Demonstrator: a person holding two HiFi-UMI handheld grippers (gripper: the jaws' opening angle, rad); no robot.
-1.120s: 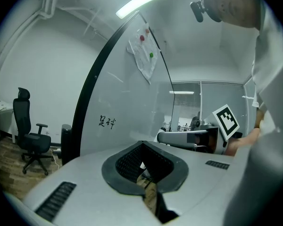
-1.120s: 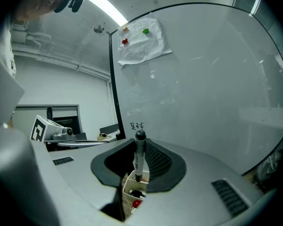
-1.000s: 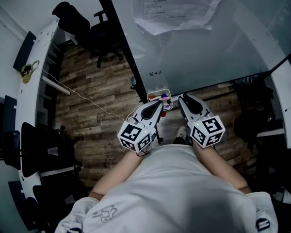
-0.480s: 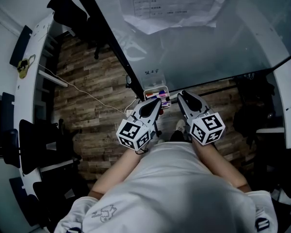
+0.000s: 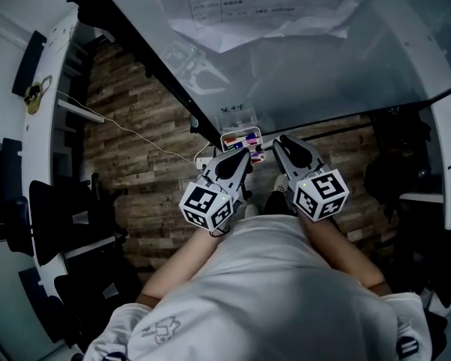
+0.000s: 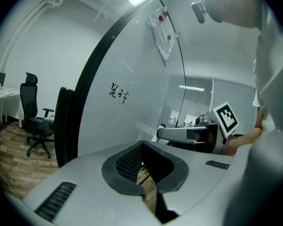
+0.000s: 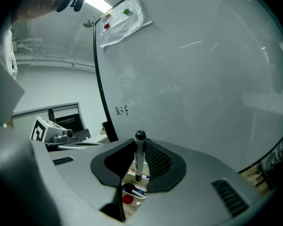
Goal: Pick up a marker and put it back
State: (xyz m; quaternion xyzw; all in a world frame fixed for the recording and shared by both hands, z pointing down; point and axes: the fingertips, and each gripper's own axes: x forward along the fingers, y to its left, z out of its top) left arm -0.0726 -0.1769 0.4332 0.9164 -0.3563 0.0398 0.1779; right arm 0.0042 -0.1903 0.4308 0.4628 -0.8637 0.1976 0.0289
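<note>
While the left claw (image 6: pixel 142 150) sits closed, the right claw (image 7: pixel 137 149) pinches a slim, round-capped marker (image 7: pixel 139 160) upright.

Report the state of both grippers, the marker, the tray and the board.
right gripper: shut on the black-capped marker.
black-capped marker: held upright above the tray.
left gripper: shut, nothing between its jaws.
marker tray: on the whiteboard, holding several markers.
whiteboard: small scribble, paper sheets attached.
</note>
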